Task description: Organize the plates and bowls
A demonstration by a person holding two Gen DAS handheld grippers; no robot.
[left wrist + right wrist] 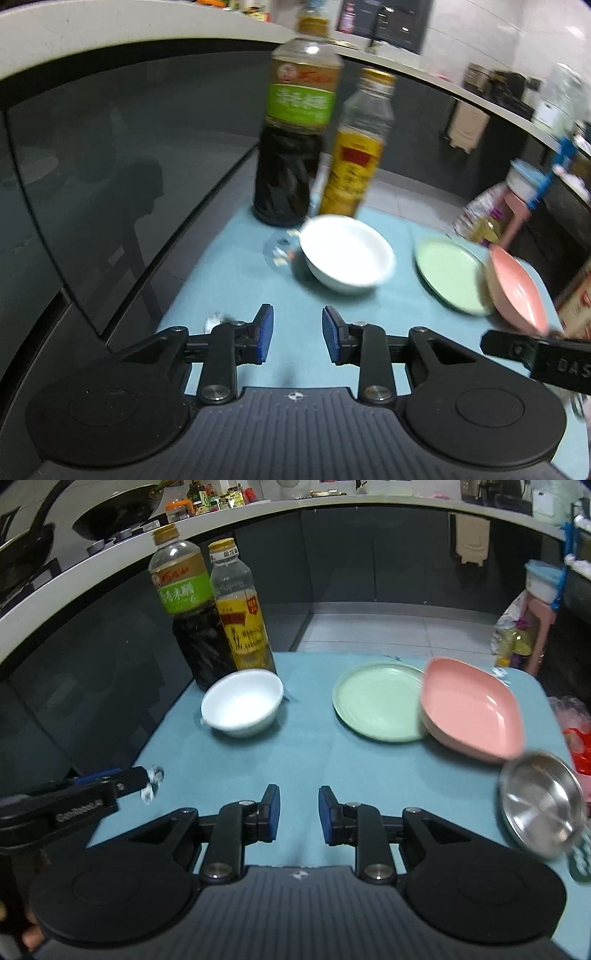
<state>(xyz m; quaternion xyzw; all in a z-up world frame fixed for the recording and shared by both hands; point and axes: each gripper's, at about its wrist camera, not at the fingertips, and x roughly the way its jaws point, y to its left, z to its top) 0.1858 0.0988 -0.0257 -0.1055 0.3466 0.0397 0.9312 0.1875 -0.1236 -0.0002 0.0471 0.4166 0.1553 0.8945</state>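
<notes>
Tool arm [79, 806], lettering unreadable

Open cloth [303, 746] centrally; bottles [218, 620] seemingly crowding white bowl [242, 701].

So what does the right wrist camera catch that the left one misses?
Only the right view shows the steel bowl and a wok on the counter. Only the left shows a small glass beside the white bowl. Both share that bowl, the green plate, pink dish, two bottles and both open, empty grippers.
</notes>
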